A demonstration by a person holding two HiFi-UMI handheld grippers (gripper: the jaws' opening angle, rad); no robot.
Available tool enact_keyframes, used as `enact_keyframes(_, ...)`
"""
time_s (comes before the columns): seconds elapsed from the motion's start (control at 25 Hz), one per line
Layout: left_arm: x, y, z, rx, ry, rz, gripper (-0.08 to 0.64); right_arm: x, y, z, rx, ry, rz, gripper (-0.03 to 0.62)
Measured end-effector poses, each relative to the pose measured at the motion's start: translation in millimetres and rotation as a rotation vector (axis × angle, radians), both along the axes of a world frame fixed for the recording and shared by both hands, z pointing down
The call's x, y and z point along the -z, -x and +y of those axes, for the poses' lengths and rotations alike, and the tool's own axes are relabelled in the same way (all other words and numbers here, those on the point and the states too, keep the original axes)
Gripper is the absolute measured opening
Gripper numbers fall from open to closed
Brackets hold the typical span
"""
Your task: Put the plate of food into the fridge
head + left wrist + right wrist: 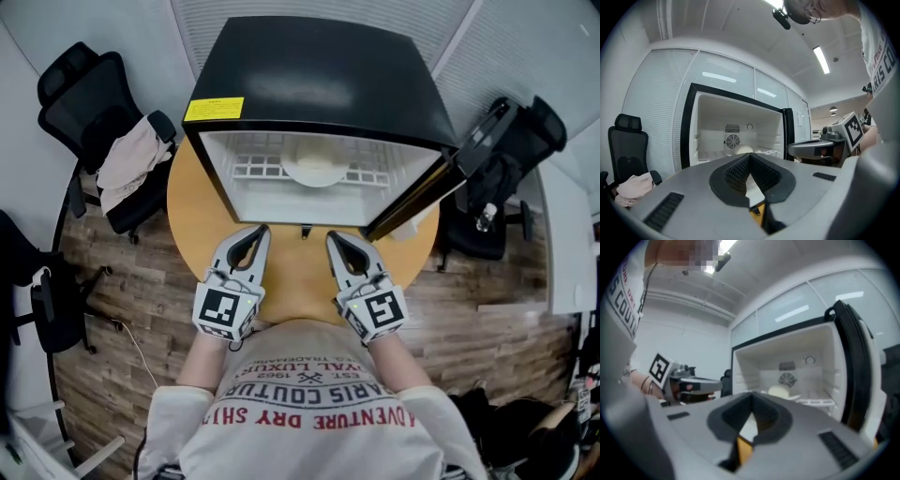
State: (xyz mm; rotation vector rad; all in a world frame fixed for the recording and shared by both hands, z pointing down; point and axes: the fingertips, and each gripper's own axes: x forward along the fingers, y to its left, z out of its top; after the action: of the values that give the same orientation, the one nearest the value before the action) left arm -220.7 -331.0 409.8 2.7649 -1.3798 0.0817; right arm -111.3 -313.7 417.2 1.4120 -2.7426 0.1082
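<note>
A small black fridge (pixel 319 75) stands on a round wooden table (pixel 192 206), its door (pixel 422 192) swung open to the right. Inside, a white plate of pale food (pixel 315 167) rests on the wire shelf near the back; it also shows in the left gripper view (pixel 744 150) and the right gripper view (pixel 780 391). My left gripper (pixel 260 231) and right gripper (pixel 333 236) hover side by side over the table just in front of the fridge opening. Both are shut with nothing between the jaws. The right gripper (pixel 848 133) is visible from the left gripper view.
A black office chair (pixel 89 103) with a pale cloth (pixel 131 159) draped over it stands left of the table. Another dark chair (pixel 511 155) stands right, behind the open door. The floor is wood planks.
</note>
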Motion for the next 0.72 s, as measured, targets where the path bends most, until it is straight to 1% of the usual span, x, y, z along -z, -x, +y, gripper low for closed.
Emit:
enact_keyframes(0.2, 1.7, -4.7, 2.4, -0.005, -0.006, -0.006, 0.026, 3.4, 3.5, 3.9, 0.031, -0.001, -0.001, 0.028)
enact_keyframes(0.52, 3.4, -9.1, 4.3, 0.0, -0.019, -0.009, 0.026, 4.5, -5.3, 2.8, 0.009, 0.021, -0.041, 0.028)
enact_keyframes(0.72, 3.4, -10.0, 4.0, 0.003, -0.016, -0.01, 0.026, 4.2, -5.9, 1.9, 0.008, 0.022, -0.033, 0.028)
